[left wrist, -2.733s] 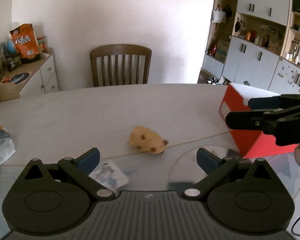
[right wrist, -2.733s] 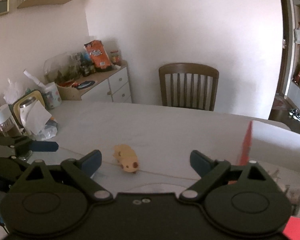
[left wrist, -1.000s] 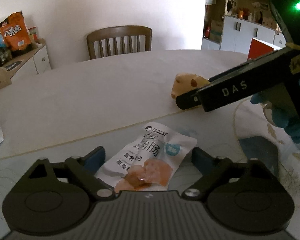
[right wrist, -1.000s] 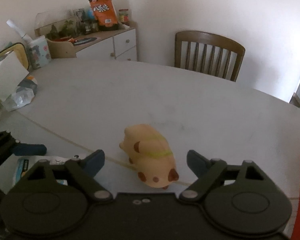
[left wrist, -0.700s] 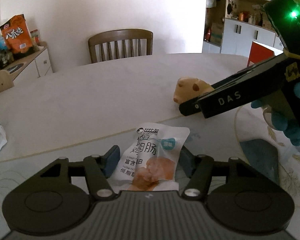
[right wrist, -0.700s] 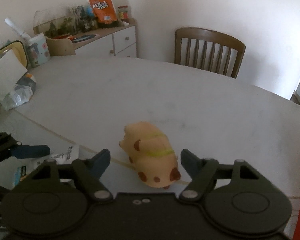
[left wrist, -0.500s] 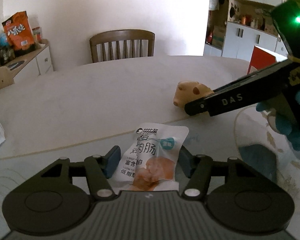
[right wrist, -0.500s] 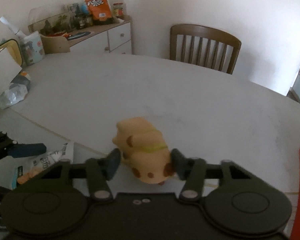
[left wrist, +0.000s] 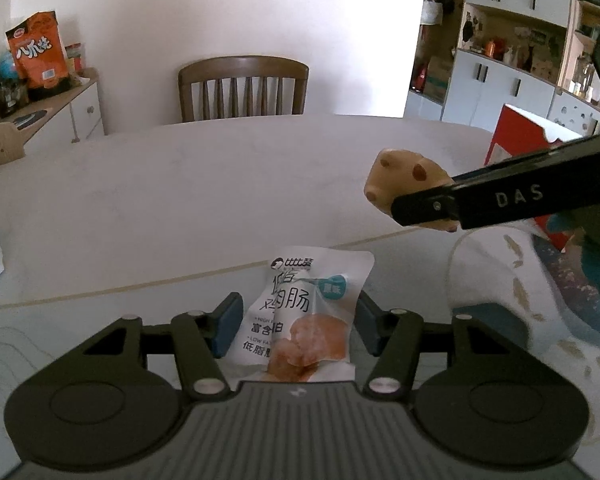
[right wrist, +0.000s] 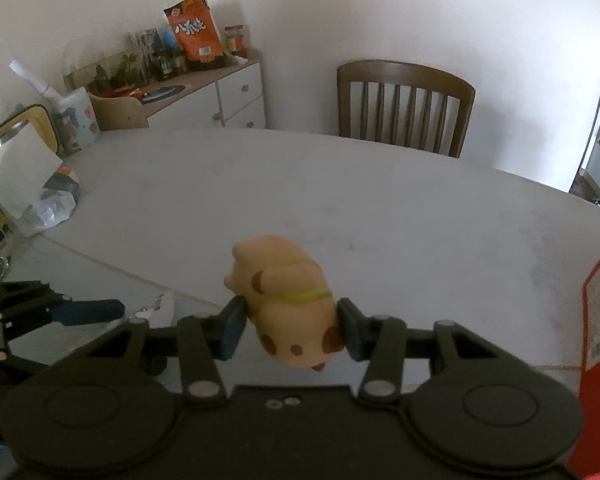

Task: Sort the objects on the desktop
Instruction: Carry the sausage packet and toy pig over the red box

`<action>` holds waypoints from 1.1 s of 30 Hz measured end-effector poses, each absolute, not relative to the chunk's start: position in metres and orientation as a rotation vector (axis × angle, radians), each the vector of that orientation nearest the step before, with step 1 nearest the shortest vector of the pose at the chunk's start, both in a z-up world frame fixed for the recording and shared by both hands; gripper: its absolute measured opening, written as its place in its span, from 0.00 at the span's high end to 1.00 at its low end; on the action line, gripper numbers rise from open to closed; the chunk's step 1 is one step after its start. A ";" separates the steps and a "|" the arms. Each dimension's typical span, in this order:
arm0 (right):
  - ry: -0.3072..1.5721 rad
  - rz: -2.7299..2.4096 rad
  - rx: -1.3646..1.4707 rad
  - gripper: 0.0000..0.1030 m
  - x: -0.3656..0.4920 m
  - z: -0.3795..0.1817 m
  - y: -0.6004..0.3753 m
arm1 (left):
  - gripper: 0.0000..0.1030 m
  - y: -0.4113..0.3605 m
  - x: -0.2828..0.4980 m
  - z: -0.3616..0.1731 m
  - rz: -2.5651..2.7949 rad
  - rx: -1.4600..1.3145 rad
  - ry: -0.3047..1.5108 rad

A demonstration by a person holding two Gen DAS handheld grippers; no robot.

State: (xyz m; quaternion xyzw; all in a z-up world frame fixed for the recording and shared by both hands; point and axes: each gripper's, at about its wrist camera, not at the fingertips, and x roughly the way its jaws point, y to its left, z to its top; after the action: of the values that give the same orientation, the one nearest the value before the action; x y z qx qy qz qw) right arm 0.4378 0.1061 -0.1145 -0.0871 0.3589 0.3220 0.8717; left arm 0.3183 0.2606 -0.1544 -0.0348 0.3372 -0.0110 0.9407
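- Holding one item in each hand, the person is partway through the sort; neither item has reached a container yet, by the look of things.
- Landmark: the wooden slat-back chair [left wrist: 244, 88] stands at the far side of the pale, matte, rounded table [left wrist: 180, 184]; places below are given relative to it.
- Left gripper [left wrist: 296, 326], on the near side of the table opposite the chair: its blue-padded fingers [left wrist: 228, 324] are clamped on a snack pouch [left wrist: 304, 312], a flat, glossy white plastic sachet with dark print and an orange food picture. The pouch stands up between them, slightly crumpled.
- Right gripper [right wrist: 290, 322], also on the near side from the chair and to the right of the left one: its fingers [right wrist: 234, 326] are closing on a toy pig [right wrist: 288, 300], pressing both flanks. The pig is rounded, smooth and soft-looking, peach with brown spots and a thin yellow-green band, and appears lifted clear of the table.
- Far right of the chair, at the table's edge: a red box [left wrist: 516, 140] with flat, stiff-looking sides and a white top edge, likely one destination.
- Remaining, as a judgement: carrying each item to its place and releasing it. Other clutter lies at the table's left edge.
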 end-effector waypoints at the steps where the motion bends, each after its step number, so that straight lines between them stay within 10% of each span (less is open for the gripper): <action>1: 0.749 0.673 -0.179 0.53 0.435 -0.113 0.104 | 0.44 0.259 0.318 -0.152 -0.023 -0.073 0.686; 33: 0.686 0.546 -0.092 0.53 0.379 -0.032 -0.049 | 0.43 0.114 0.310 -0.038 -0.153 0.000 0.568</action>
State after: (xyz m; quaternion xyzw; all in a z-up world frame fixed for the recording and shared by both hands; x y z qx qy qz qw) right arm 0.3786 -0.0490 -0.0319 -0.0447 0.3322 0.2641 0.9044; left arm 0.3104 0.1138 -0.0378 -0.0002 0.2800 -0.0752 0.9570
